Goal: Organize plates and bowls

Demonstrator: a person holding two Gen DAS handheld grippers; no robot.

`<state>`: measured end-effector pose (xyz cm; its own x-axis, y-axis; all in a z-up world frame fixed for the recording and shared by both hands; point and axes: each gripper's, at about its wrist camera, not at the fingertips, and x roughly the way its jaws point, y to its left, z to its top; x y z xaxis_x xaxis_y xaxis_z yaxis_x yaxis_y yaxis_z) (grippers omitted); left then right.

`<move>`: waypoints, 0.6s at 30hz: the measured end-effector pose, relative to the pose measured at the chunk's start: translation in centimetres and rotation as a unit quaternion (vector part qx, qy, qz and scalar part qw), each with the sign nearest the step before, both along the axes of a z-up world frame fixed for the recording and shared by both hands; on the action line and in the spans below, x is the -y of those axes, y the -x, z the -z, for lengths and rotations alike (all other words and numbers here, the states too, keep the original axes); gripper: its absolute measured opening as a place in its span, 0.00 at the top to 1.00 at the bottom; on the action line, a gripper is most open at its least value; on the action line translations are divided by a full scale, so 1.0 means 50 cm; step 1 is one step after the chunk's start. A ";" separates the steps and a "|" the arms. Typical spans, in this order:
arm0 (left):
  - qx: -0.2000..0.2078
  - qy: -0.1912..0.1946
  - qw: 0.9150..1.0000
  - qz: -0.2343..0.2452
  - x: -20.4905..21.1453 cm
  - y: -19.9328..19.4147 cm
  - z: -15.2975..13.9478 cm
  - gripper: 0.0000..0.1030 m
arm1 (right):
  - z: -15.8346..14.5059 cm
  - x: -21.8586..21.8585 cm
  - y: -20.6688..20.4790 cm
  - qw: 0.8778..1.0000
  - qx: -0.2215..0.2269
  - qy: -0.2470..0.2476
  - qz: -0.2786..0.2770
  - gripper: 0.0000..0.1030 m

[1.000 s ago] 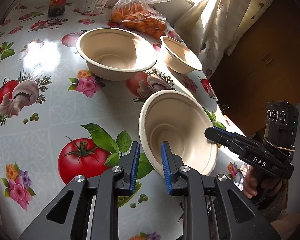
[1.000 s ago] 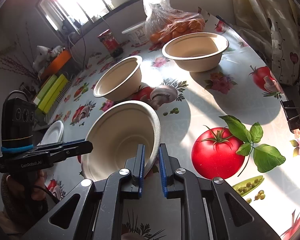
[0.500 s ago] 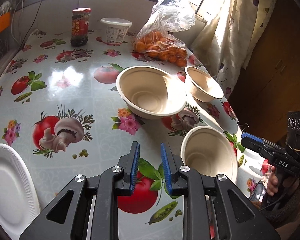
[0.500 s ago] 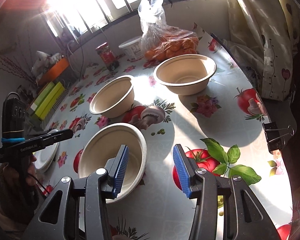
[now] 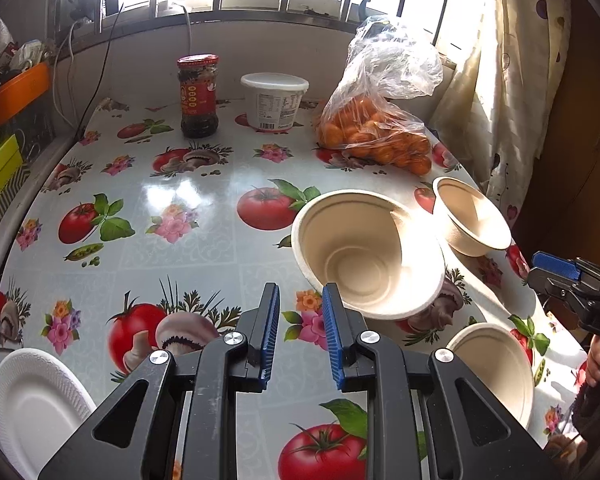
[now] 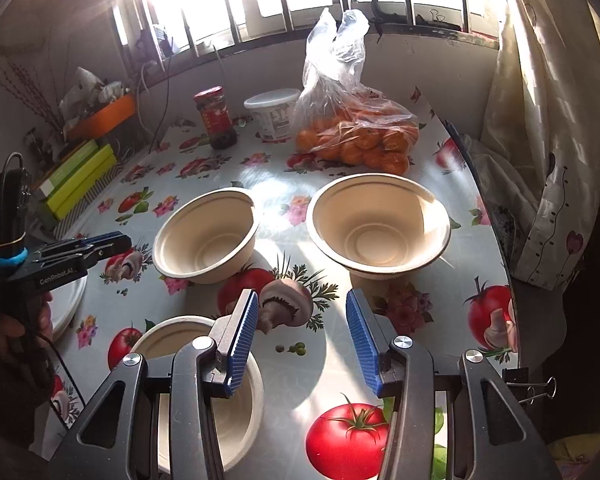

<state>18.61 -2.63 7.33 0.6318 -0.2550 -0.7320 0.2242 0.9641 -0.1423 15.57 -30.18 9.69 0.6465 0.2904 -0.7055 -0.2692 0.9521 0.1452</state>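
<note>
With the right gripper (image 6: 302,338) half open and empty, left gripper (image 5: 300,338) narrow and empty, grab the middle bowl (image 6: 205,236) by its rim and nest it in the bowl at the near edge (image 6: 204,392)

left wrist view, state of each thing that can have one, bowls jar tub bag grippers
three beige paper bowls: upright, empty, apart
red-lidded dark glass jar: lid on
white plastic tub: lid on
clear bag of oranges: top gathered
left gripper: open, empty
right gripper: open, empty

Open oilcloth (image 5: 188,240) left; three bowls (image 5: 366,254) crowd the right, seemingly.
</note>
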 end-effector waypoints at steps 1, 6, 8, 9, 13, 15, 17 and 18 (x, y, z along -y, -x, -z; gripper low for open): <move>0.001 0.003 1.000 0.001 0.001 -0.006 0.002 0.78 | 0.000 -0.004 -0.007 1.000 0.001 0.003 -0.005 0.58; 0.010 -0.012 1.000 -0.016 0.001 -0.033 0.010 0.78 | 0.004 -0.031 -0.042 0.999 0.004 0.012 -0.030 0.74; 0.014 -0.020 0.999 -0.027 -0.002 -0.039 0.014 0.78 | 0.008 -0.042 -0.055 0.999 0.005 0.010 -0.037 0.76; 0.016 -0.026 0.999 -0.034 -0.004 -0.042 0.016 0.78 | 0.010 -0.046 -0.062 0.999 0.003 0.006 -0.041 0.76; 0.009 -0.029 0.999 -0.043 -0.011 -0.049 0.027 0.78 | 0.019 -0.062 -0.090 0.998 -0.004 -0.008 -0.059 0.76; 0.006 -0.032 0.998 -0.049 -0.011 -0.055 0.034 0.78 | 0.027 -0.070 -0.105 0.998 -0.014 -0.013 -0.067 0.75; 0.002 -0.025 0.999 -0.042 -0.007 -0.059 0.039 0.78 | 0.034 -0.074 -0.121 0.997 -0.022 -0.022 -0.072 0.75; 0.001 -0.017 0.999 -0.039 -0.006 -0.062 0.041 0.78 | 0.037 -0.076 -0.127 0.996 -0.025 -0.027 -0.076 0.75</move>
<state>21.73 -2.32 5.29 0.6499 -0.1789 -0.7387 0.1476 0.9831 -0.1082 21.92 -26.38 7.83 0.5569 0.4203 -0.7164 -0.4012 0.8913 0.2110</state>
